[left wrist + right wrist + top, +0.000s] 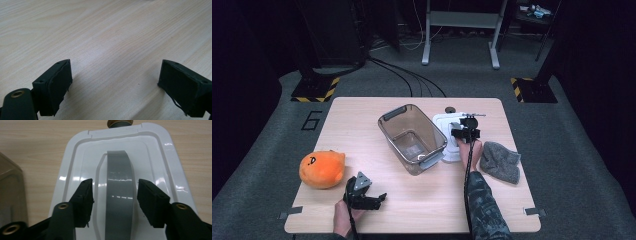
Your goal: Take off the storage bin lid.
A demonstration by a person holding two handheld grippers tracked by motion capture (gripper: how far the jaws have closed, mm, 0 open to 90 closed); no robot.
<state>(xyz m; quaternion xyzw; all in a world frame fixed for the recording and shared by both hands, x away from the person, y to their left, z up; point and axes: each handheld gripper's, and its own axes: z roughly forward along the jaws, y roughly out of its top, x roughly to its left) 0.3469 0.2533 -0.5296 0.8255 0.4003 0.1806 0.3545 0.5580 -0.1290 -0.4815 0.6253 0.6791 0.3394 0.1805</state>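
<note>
- Wooden table [377,112] in the high view, with a clear plastic bin [412,137] sitting about in its middle, so everything below is placed off that bin.
- White lid [447,125] lying flat just right of the bin, close against its side; touching or not, hard to say from up there.
- Grey handle [118,192] arching along the middle of the lid, seen up close in the right gripper view.
- Right gripper [115,200] over the lid, to the right of the bin, jaws spread on either side of the handle with a gap showing on each side, so not pinching anything.
- Those jaws just been opening, handle between them but not pressed.
- Small round brownish thing [119,123] poking out past the lid's far edge, farther from the bin's near end; too cropped to name.
- Grey cloth [500,161] crumpled well right of the bin, past the lid and the right hand.
- Orange plush toy [322,169] well left of the bin, toward the near left corner of the table.
- Left gripper [362,192] near and left of the bin, just right of the toy but apart from it.
- Left gripper view: jaws spread wide over bare wood, nothing in between.
</note>
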